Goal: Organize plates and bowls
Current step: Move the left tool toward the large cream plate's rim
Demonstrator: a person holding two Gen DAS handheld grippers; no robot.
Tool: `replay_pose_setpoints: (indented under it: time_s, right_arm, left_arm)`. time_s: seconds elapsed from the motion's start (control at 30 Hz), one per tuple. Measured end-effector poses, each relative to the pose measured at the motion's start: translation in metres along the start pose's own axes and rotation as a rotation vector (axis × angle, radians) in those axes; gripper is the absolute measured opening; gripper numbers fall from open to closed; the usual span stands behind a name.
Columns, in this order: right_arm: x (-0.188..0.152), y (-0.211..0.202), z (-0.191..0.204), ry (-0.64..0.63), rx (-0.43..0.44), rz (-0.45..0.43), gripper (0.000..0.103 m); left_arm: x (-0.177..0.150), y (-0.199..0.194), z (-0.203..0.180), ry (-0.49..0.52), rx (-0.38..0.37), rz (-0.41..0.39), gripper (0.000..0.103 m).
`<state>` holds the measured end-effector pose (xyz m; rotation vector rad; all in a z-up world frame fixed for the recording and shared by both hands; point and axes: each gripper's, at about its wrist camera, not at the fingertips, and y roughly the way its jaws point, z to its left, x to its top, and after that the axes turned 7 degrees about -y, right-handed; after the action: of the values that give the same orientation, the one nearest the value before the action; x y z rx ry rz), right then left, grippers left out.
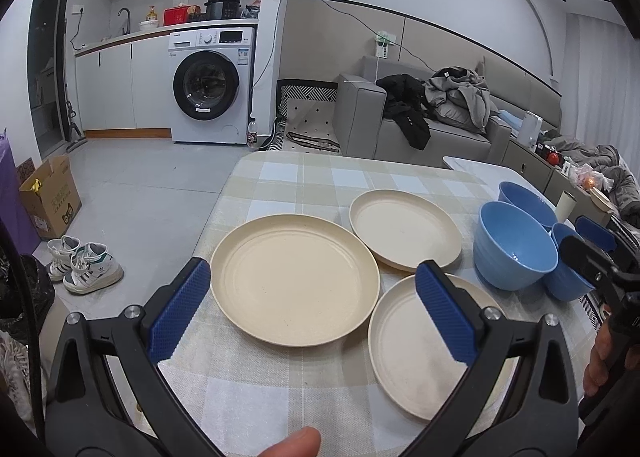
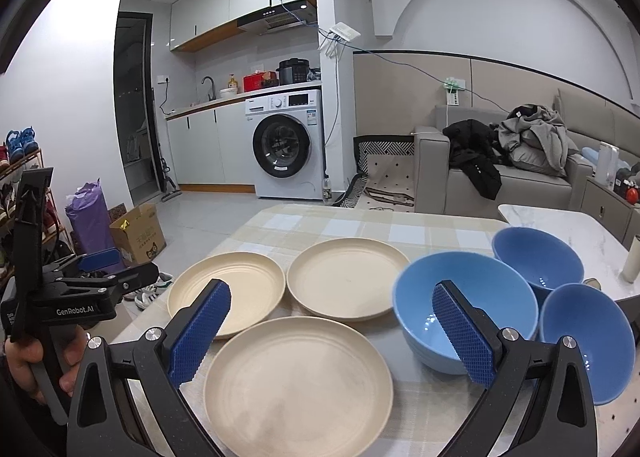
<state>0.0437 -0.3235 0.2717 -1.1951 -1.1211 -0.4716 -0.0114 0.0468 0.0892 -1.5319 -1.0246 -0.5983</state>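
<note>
Near cream plate [image 2: 298, 385] flat on desk [image 2: 352, 227], between wide-open, empty jaws of right gripper [image 2: 336, 331]. Big blue bowl [image 2: 466, 307] just behind right jaw. Left gripper [image 1: 314, 311] equally wide, empty, straddling large plate [image 1: 294, 279]; third plate [image 1: 404, 229] beyond. Nothing blocking.

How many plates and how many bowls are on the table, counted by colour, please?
Cream plates: 3, the left plate, the far plate, the near plate.
Blue bowls: 3, the large bowl, the far bowl, the right bowl.
Total: 6 dishes, none stacked, both grippers open above them.
</note>
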Motion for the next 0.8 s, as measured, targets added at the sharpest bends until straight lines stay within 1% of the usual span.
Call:
replay_pose_setpoints:
  time_s: [0.13,0.27,0.4,0.57,0.8]
  right_arm:
    - [0.011,0.01,0.011,0.005,0.007,0.012,0.103]
    - [0.021,0.021,0.018,0.0,0.008,0.026,0.103]
    - [0.024,0.035,0.024,0.0,0.008,0.061,0.103]
    - [0.027,0.057,0.031,0.002,0.025,0.102,0.103]
    - [0.027,0.095,0.042,-0.005,0.044,0.158,0.103]
  left_arm:
    - [0.01,-0.001,0.004,0.003,0.008,0.003,0.102]
    - [0.024,0.006,0.007,0.018,0.03,0.02,0.102]
    - [0.034,0.019,0.019,0.0,0.05,0.03,0.102]
    - [0.034,0.035,0.038,-0.018,0.074,0.053,0.102]
    - [0.025,0.071,0.068,-0.06,0.103,0.107,0.102]
